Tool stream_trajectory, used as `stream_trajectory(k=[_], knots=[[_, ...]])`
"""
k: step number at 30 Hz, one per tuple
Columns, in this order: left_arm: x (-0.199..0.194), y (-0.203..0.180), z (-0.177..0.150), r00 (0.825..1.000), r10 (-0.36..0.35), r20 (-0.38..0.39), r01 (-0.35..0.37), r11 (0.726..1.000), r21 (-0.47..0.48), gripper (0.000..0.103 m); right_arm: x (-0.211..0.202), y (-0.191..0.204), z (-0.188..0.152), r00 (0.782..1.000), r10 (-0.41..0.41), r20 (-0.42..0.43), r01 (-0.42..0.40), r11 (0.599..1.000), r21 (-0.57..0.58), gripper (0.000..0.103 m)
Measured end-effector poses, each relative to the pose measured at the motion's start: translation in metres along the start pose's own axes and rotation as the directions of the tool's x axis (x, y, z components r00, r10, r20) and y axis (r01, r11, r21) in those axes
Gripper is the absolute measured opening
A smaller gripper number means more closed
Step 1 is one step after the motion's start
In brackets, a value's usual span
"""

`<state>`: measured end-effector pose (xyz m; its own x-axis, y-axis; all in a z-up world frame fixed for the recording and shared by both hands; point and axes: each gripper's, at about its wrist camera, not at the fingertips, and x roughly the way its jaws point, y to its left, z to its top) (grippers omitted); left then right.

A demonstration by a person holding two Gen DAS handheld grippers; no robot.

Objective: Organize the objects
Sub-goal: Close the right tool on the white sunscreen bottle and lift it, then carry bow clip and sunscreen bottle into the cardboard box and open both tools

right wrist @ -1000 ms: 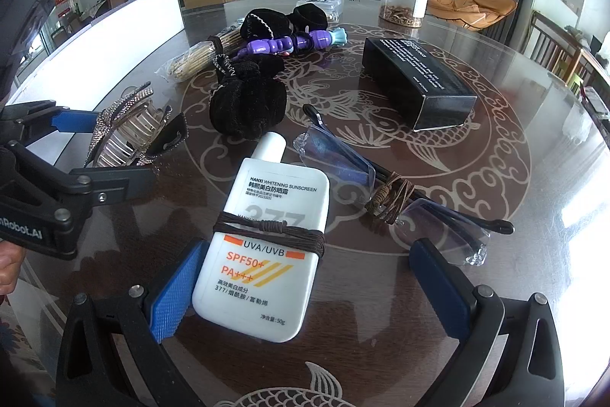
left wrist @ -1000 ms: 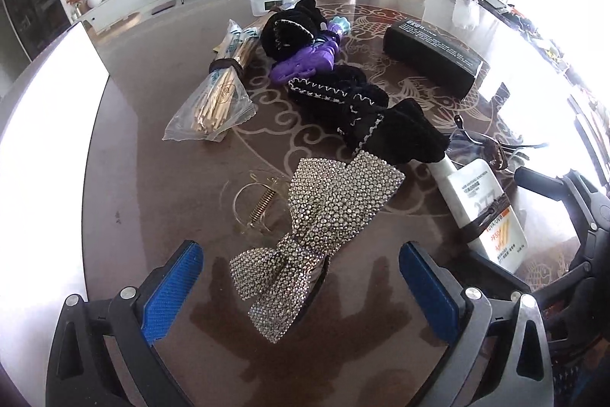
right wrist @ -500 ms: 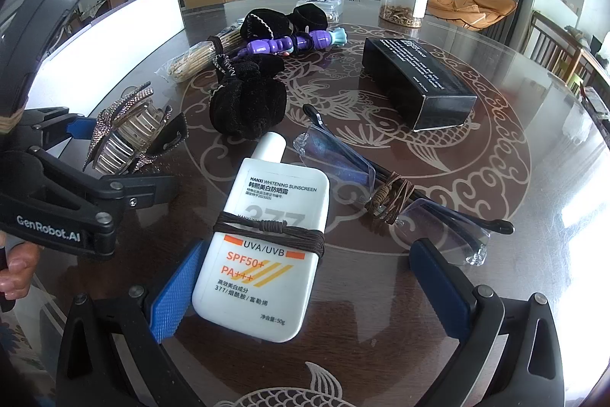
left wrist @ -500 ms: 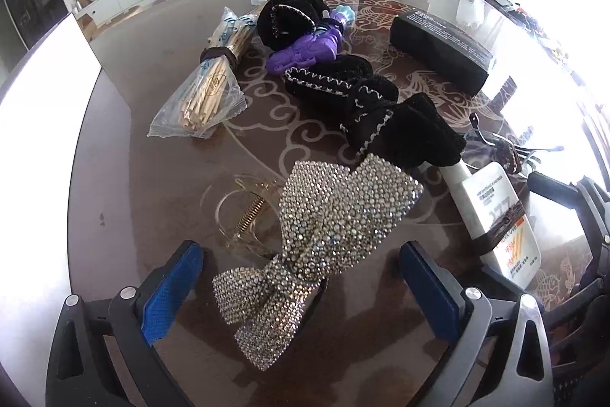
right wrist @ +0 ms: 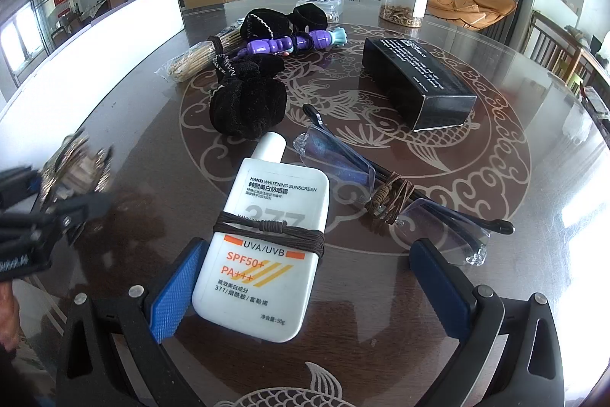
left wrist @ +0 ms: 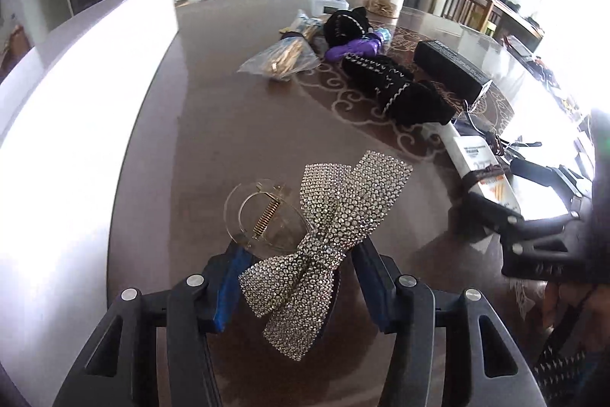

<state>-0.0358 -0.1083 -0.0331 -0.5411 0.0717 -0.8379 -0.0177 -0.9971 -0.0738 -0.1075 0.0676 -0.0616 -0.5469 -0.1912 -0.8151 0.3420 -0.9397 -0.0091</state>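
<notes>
Left wrist view: my left gripper [left wrist: 297, 277] has just been closing, and now its blue pads [left wrist: 228, 277] pinch the sparkly bow clip [left wrist: 328, 235] at its knot. A second ago the pads stood wide apart with the bow lying loose between them. The view has swung too, so more of the white wall side shows now. I think this means the grab is done and the bow is ready to be carried to its new spot. The bow is covered in tiny shiny stones, bumpy all over, with two flat wings going up and two going down. A clear round claw with a gold spring [left wrist: 267, 212] sticks out behind it. It sits low over the dark shiny table [left wrist: 160, 147].

Right wrist view: my right gripper [right wrist: 305, 288] has not moved. Its pads are spread wide. The white sunscreen bottle [right wrist: 270, 246] lies flat on the table between them, just beside the left pad, and I cannot tell if that pad touches it. The bottle is smooth, with a brown cord wrapped round its middle. Beside it lie clear glasses [right wrist: 381, 193], tied with cord too. Far left, the bow is a blur in my other gripper, so it is on the move.
</notes>
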Motion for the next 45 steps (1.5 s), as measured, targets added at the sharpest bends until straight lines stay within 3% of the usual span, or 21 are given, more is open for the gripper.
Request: stream_trajectory(k=[3,6,11,15,19,20,21,32,37,41,45], knots=[[-0.003,0.006,-0.008,1.0,-0.006,0.002,0.006,1.0,-0.026,0.054,-0.002,-0.003,0.002,0.999,0.023,-0.049,-0.024,0.999,-0.023,0.103],[-0.008,0.01,-0.011,1.0,-0.004,0.02,0.005,1.0,-0.022,0.054,-0.016,-0.023,-0.003,0.992,0.119,-0.033,-0.117,0.991,0.069,0.103],[-0.009,0.002,-0.015,0.999,-0.007,0.049,0.008,1.0,-0.017,0.054,-0.021,-0.038,0.003,0.977,0.176,-0.117,-0.15,0.968,0.202,0.098],[-0.014,-0.003,-0.014,0.998,-0.015,0.064,0.015,1.0,-0.011,0.054,-0.014,-0.005,0.018,0.978,0.127,-0.167,-0.107,0.987,0.121,0.098],[-0.028,0.001,-0.013,0.996,-0.023,0.084,0.025,1.0,-0.016,0.054,0.002,0.02,0.027,0.977,0.033,-0.209,-0.025,0.999,0.041,0.07],[-0.031,0.002,-0.012,0.996,-0.024,0.09,0.026,1.0,-0.017,0.054,0.003,0.022,0.028,0.978,0.016,-0.206,-0.011,1.0,0.026,0.057],[-0.035,0.003,-0.012,0.995,-0.025,0.099,0.027,0.999,-0.019,0.054,0.002,0.024,0.028,0.979,0.002,-0.203,0.0,1.0,0.007,0.054],[-0.055,0.0,-0.011,0.989,-0.045,0.137,0.046,0.999,-0.005,0.054,-0.049,0.015,0.026,0.99,0.102,-0.1,-0.095,0.993,0.072,0.054],[-0.092,0.01,-0.004,0.976,-0.078,0.202,0.08,0.997,-0.007,0.054,-0.068,0.035,0.035,0.986,0.146,-0.076,-0.142,0.988,0.057,0.054],[-0.127,0.04,0.003,0.966,-0.081,0.246,0.095,0.994,-0.046,0.054,-0.081,0.058,0.045,0.982,0.18,-0.054,-0.179,0.984,0.028,0.054],[-0.157,0.086,0.008,0.959,-0.011,0.282,0.045,0.993,-0.113,0.054,-0.098,0.093,0.066,0.967,0.253,-0.013,-0.253,0.967,-0.008,0.054]])
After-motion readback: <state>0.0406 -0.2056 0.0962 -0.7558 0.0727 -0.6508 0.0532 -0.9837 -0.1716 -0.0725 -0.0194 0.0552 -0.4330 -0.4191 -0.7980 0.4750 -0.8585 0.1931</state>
